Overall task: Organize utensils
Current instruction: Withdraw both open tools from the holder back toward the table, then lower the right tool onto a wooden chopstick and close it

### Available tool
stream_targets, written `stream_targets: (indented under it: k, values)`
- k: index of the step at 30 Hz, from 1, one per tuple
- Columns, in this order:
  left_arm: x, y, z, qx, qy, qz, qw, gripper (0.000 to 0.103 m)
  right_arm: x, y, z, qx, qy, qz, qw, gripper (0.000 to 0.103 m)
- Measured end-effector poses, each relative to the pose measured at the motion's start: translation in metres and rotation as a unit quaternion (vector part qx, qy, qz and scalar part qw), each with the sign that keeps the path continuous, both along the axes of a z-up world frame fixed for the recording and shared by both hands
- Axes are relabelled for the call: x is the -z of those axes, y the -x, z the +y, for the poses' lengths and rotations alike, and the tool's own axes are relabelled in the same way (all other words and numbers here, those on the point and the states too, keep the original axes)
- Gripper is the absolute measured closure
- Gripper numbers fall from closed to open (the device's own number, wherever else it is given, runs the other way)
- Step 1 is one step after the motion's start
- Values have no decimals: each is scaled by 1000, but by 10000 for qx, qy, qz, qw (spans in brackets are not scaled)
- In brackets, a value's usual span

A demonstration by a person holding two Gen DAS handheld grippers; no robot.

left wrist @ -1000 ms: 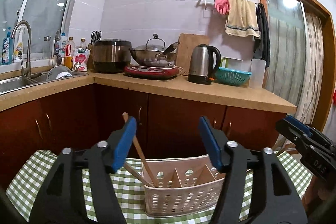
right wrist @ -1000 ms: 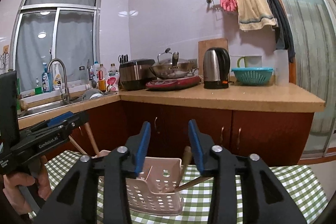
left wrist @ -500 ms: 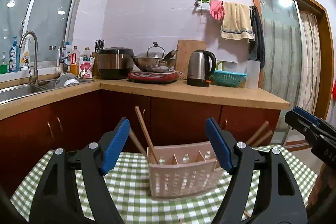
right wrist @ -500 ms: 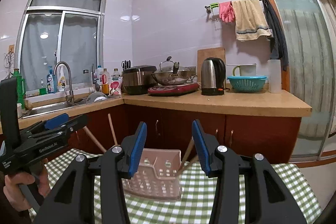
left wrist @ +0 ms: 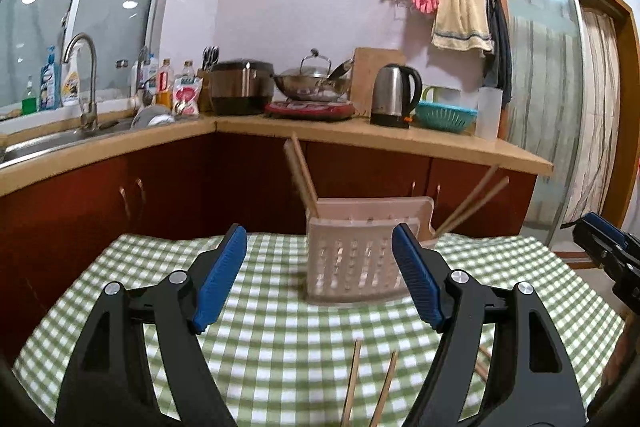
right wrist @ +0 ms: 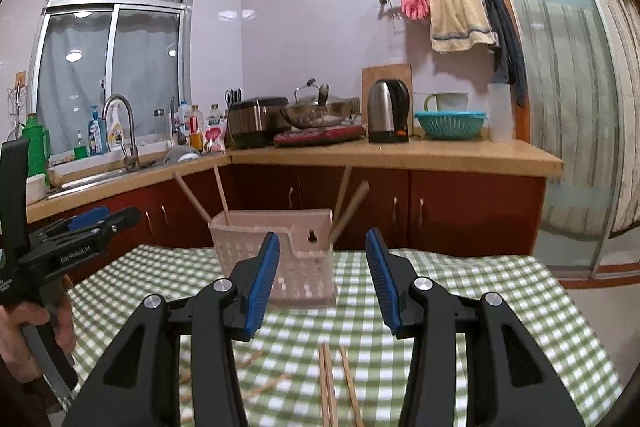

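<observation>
Bare hand (right wrist: 28,331) in right view only, gripping left claw (right wrist: 116,219)

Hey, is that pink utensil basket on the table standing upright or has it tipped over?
Upright. The pink basket sits flat on the checked tablecloth, open top up, with chopsticks leaning out.

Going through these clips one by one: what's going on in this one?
A person holds a handheld claw in each hand over a table with a green checked cloth. The left claw and right claw are both open and empty. A pink perforated utensil basket stands ahead on the cloth with wooden chopsticks leaning out at both of its ends. More loose chopsticks lie on the cloth close to the claws, not yet picked up.
</observation>
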State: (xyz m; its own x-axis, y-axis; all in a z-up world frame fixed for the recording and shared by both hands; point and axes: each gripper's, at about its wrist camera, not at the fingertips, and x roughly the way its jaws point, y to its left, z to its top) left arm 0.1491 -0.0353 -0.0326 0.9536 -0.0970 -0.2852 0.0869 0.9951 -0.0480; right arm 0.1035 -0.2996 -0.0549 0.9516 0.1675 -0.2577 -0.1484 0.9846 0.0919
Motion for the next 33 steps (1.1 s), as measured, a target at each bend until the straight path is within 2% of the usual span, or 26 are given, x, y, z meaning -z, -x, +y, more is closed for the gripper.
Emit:
stream_targets:
  k: [12, 22, 33]
  values:
    - [55, 48, 23, -288, -107, 570, 9979, 30, 60, 50, -7, 207, 350, 539, 9977, 60]
    - [94, 75, 38, -445, -206, 955, 9942, 30, 106, 79, -5, -35, 452, 1121, 9927, 83]
    - [121, 86, 46, -495, -162, 1357, 9894, 30, 144, 83, -2, -204, 569, 1751, 9827, 88]
